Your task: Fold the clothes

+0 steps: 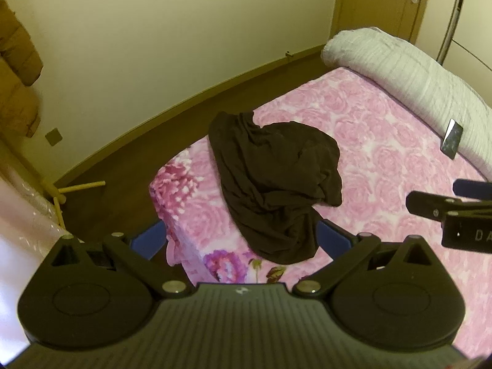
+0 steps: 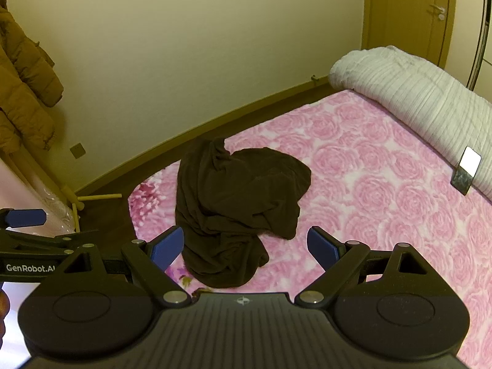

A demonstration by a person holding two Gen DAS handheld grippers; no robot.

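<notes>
A dark brown garment [image 1: 273, 181] lies crumpled in a heap near the corner of a bed covered by a pink rose-pattern blanket [image 1: 384, 141]. My left gripper [image 1: 243, 240] hovers above the heap's near end, open wide, its blue pads apart with nothing pressed between them. In the right wrist view the same garment [image 2: 233, 206] lies just ahead of my right gripper [image 2: 246, 246], which is also open and holds nothing. The right gripper's fingers [image 1: 430, 209] show at the right edge of the left wrist view. Part of the left gripper [image 2: 27, 218] shows at the left of the right wrist view.
A rolled white quilt [image 1: 409, 70] lies along the bed's far side with a phone [image 1: 452, 139] propped against it. A brown padded coat [image 2: 24, 77] hangs at the left wall. Dark wood floor [image 1: 123, 166] and a wooden stand leg [image 1: 81, 187] lie beyond the bed corner.
</notes>
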